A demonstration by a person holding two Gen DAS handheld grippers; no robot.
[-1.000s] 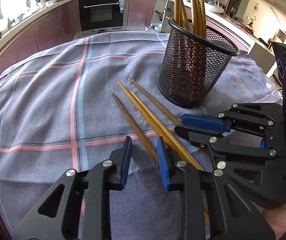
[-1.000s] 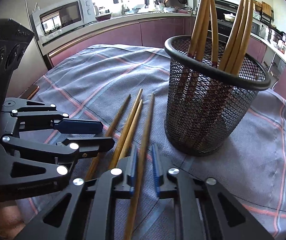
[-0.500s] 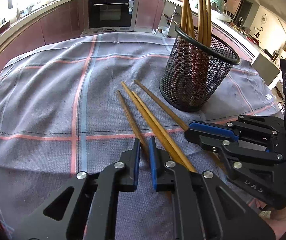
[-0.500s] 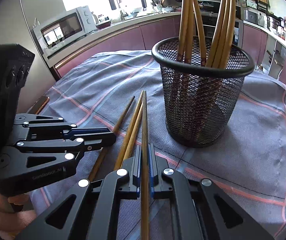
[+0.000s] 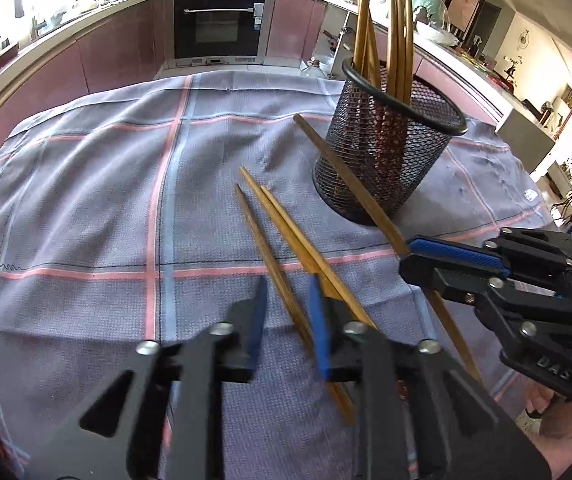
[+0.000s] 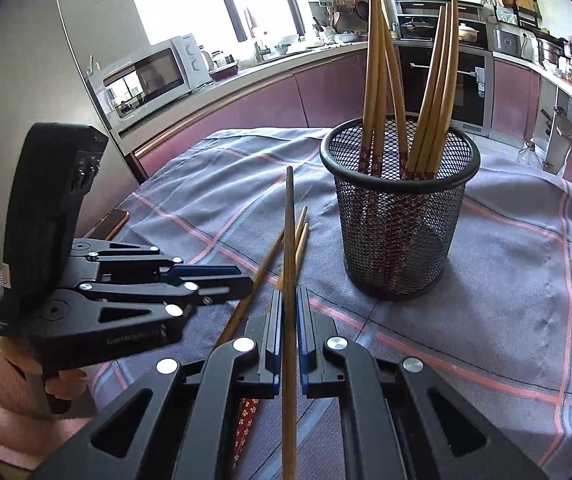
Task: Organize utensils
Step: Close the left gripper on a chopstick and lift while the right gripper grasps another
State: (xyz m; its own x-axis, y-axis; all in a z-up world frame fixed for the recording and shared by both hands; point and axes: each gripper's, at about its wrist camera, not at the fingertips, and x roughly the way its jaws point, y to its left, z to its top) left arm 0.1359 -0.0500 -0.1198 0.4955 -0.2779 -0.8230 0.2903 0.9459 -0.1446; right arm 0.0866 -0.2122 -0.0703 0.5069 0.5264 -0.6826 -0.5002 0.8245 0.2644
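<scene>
While clamped shut on one bamboo chopstick (image 6: 289, 232), right claw (image 6: 289, 300) holding it clear of the checked cloth (image 5: 85, 200), tapered tip raised and aimed left of the black mesh holder (image 6: 400, 240). Long length ahead of the pads, shorter stretch behind. Holder upright on the cloth-covered worktop, well within reach, already carrying several upright chopsticks (image 6: 374, 80).

Left claw (image 5: 288, 284) just been opening: now parted, low over the cloth, with a darker chopstick (image 5: 261, 240) lying between the pads, closer to the right pad, not pressed by either. Two paler chopsticks (image 5: 286, 224) lying just beside it, nearly touching each other, their thick ends running under the claw.

Likely handling: light, stiff, smooth and round-ish, so prone to roll on the cloth and to pivot or slide in a two-pad pinch. Best taken across the thicker half, pads square to the shaft, rather than at the thin tip. Little risk of breakage; more risk of catching a neighbour in the same pinch, given how close the three lie. For the held one, probably tilt it upright over the rim before letting go, minding the sticks already inside and the light holder, which looks easy to nudge or tip.
</scene>
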